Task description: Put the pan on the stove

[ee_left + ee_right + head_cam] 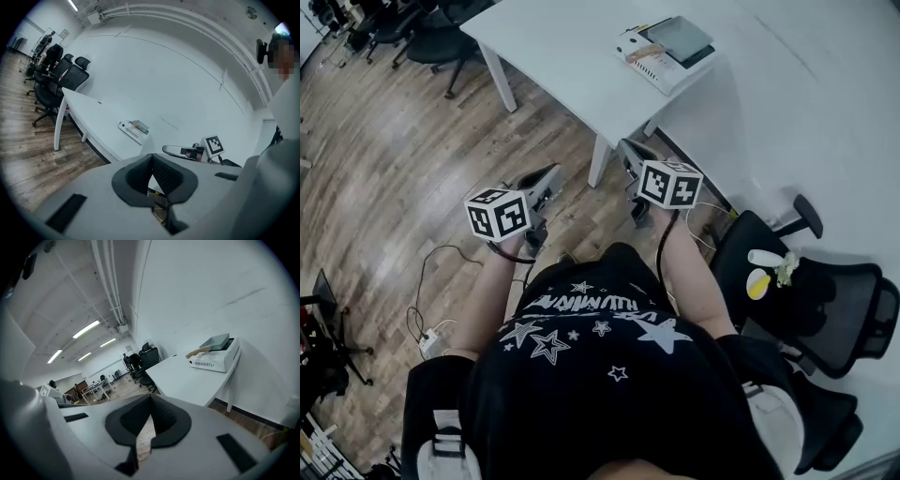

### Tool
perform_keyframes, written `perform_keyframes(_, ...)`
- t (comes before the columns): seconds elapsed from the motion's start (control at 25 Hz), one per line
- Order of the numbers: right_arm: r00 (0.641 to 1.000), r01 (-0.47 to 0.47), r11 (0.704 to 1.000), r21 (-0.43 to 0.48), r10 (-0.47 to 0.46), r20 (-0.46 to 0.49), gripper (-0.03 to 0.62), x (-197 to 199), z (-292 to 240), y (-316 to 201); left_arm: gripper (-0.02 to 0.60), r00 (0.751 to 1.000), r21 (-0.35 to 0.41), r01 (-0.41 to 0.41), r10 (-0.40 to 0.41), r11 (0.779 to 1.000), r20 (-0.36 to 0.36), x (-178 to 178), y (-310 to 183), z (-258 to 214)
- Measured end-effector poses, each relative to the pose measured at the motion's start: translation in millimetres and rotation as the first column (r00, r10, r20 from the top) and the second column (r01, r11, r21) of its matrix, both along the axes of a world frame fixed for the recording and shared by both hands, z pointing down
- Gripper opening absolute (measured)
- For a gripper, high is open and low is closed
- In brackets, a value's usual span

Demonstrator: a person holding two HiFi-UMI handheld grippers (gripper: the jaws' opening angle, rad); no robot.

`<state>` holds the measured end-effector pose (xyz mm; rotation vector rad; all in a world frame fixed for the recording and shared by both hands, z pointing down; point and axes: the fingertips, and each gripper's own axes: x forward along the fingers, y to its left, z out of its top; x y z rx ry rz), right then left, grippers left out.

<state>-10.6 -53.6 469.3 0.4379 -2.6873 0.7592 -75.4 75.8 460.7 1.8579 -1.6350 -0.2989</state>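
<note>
Jaws of left gripper point(151, 158) & right gripper point(150, 400) pressed together, empty. Pan point(675, 37) atop stove point(662, 73), too small for detail.

White lettering on the black shirt point(581, 375), too warped to read

The pan point(680, 37) lies on the stove point(661, 71) on the table point(562, 56), a chair point(834, 309) nearer at right

Bright even room light, ceiling strips point(86, 329) glowing, dark fisheye edges, soft shadows
</note>
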Motion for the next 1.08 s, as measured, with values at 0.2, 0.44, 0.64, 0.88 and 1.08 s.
perform_keyframes(0.2,0.998,0.052,0.999,0.014,-0.051,-0.034,0.006,23,4,3,0.008,0.998,-0.032,0.041,-0.039,0.999,0.052,19,-2,3)
perform_keyframes(0.44,0.989,0.126,0.992,0.003,-0.126,-0.082,0.006,55,19,14,0.008,0.992,-0.061,0.09,-0.085,0.994,0.089,52,4,11)
perform_keyframes(0.64,0.978,0.19,0.982,0.003,-0.189,-0.083,0.006,66,29,29,0.008,0.989,-0.08,0.113,-0.104,0.99,0.107,77,13,16)
perform_keyframes(0.88,0.968,0.239,0.971,-0.006,-0.238,-0.084,0.006,64,35,50,0.008,0.984,-0.097,0.147,-0.135,0.984,0.117,85,31,20)
perform_keyframes(1.08,0.965,0.25,0.968,0.005,-0.249,-0.08,0.006,60,32,60,0.008,0.983,-0.113,0.155,-0.142,0.981,0.12,86,46,25)
